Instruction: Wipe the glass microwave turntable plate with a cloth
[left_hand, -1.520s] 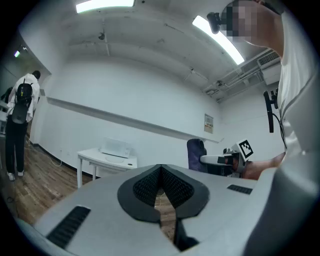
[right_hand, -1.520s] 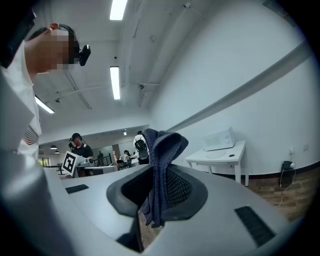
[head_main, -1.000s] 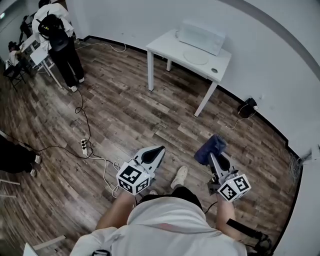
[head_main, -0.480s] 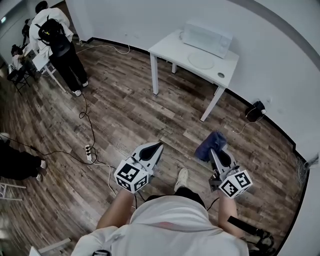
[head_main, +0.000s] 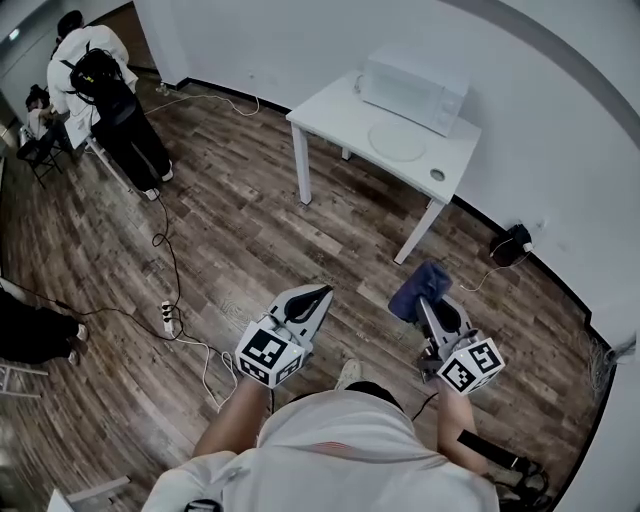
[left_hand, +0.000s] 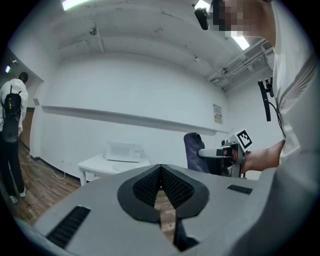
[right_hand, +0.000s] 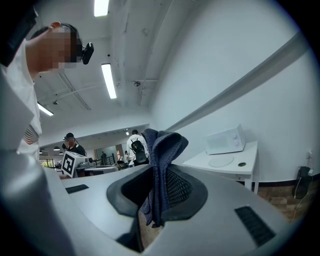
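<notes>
cloth (right_hand: 162, 170), dark blue, pinched between jaws of right gripper (head_main: 424, 300) and draped over their tips. left gripper (left_hand: 161, 172) jaws pressed together. both grippers above wooden floor (head_main: 250, 230), well apart from white bench (head_main: 330, 112). glass turntable plate (head_main: 397, 141) flat on bench, just before microwave (head_main: 413, 88).

Glass turntable plate (head_main: 397, 141): round, pale, near-clear disc, lying flat on the white table (head_main: 330, 112) directly in front of the microwave (head_main: 412, 88), out of the oven and well apart from both grippers. Cloth (right_hand: 161, 170): dark blue, soft-woven, bunched into vertical folds and pinched between the closed jaws of the right gripper (right_hand: 159, 187). Its upper end rises in a rounded fold above the jaw tips, its lower end hangs below them, and it touches nothing else.
</notes>
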